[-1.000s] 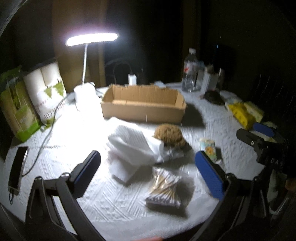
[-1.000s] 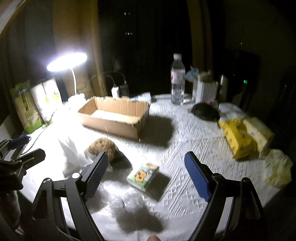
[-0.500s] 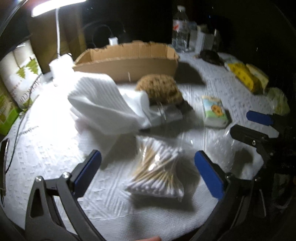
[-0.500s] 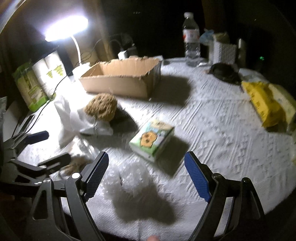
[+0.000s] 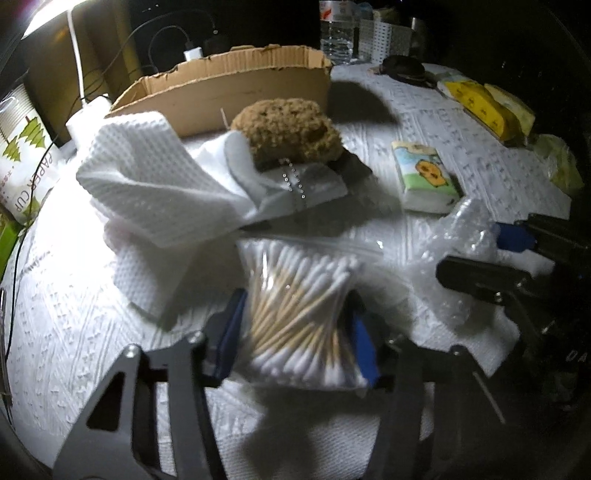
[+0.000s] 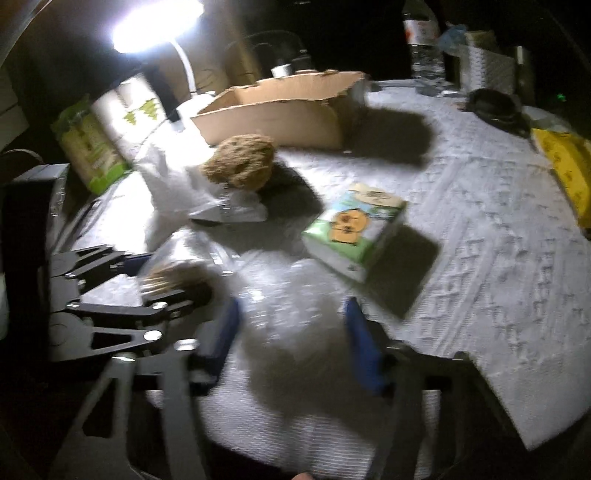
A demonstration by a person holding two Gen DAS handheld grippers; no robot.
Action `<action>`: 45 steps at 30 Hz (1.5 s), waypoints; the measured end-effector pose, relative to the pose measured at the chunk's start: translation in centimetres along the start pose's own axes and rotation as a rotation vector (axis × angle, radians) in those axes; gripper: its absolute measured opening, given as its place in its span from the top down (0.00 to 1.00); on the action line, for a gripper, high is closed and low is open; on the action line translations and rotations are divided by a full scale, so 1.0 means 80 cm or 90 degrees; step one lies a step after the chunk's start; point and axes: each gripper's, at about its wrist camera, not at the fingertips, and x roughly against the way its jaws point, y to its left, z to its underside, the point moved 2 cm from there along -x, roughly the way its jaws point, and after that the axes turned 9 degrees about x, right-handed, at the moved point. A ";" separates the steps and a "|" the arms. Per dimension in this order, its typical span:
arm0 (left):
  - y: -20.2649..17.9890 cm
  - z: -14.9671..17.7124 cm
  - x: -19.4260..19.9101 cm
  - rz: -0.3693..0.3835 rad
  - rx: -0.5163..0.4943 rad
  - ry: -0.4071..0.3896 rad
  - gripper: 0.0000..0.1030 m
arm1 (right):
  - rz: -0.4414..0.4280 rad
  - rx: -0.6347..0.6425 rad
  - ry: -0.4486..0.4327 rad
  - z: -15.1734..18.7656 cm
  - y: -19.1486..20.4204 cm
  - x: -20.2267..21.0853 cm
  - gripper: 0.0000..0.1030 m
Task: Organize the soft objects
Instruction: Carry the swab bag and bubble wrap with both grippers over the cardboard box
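The bag of cotton swabs (image 5: 295, 317) is clamped between the just-closed pads of the left gripper (image 5: 297, 332) on the tablecloth (image 5: 74, 325). The right gripper (image 6: 291, 332) has been closing around crumpled bubble wrap (image 6: 291, 295) (blurred; contact seemingly made).

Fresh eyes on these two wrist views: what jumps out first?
The left gripper closing its blue pads on the bag of cotton swabs at the near table edge. Just to its right, the right gripper has likewise been closing around the crumpled bubble wrap, though blur hides whether its pads press. Behind them, a brown sponge sits on white cloths in front of the open cardboard box, under a glaring desk lamp.
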 end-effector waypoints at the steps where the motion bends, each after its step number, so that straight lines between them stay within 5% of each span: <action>1: 0.000 -0.001 0.003 0.007 0.001 0.001 0.53 | -0.001 0.010 0.000 -0.002 0.002 0.000 0.51; 15: -0.001 -0.034 0.076 0.100 -0.026 -0.062 0.55 | 0.030 0.011 -0.091 -0.055 -0.006 0.056 0.55; 24: 0.030 -0.079 0.110 0.120 -0.007 -0.129 0.55 | 0.070 0.013 -0.134 -0.095 -0.012 0.076 0.55; 45: 0.076 -0.203 0.101 0.134 0.023 -0.231 0.55 | 0.086 0.057 -0.169 -0.195 -0.016 0.042 0.55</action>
